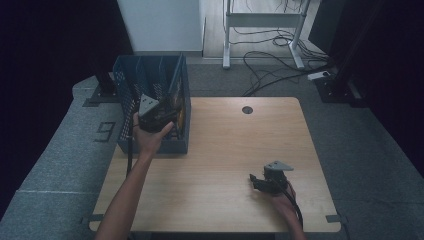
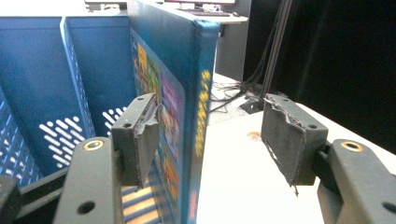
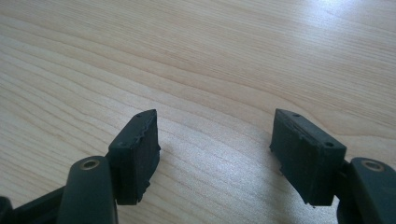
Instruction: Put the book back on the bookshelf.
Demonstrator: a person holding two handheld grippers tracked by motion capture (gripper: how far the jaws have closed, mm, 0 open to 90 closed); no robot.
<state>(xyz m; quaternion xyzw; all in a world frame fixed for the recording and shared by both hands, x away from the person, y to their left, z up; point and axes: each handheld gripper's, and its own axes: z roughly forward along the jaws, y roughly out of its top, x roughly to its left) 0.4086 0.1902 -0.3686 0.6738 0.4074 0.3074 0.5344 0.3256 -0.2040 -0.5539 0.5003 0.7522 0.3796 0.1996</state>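
A thin, stiff book (image 2: pixel 187 102) is stood upright in the blue file rack (image 1: pixel 131 75); the left gripper (image 2: pixel 210 135), fingers released, straddles its spine, best clamped there. The right gripper (image 1: pixel 257 181) is rested released on the counter (image 1: pixel 225 145).

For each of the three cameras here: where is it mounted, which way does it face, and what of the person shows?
High view: above the person's side, looking forward and down on the wooden table; both forearms, left gripper at the blue file rack, right gripper low over the table.
Left gripper view: rides the left gripper, facing the book standing in the rack; its open jaws flank the book's spine.
Right gripper view: rides the right gripper, facing bare tabletop; open jaws.
Shared: rack and book in high and left gripper views.
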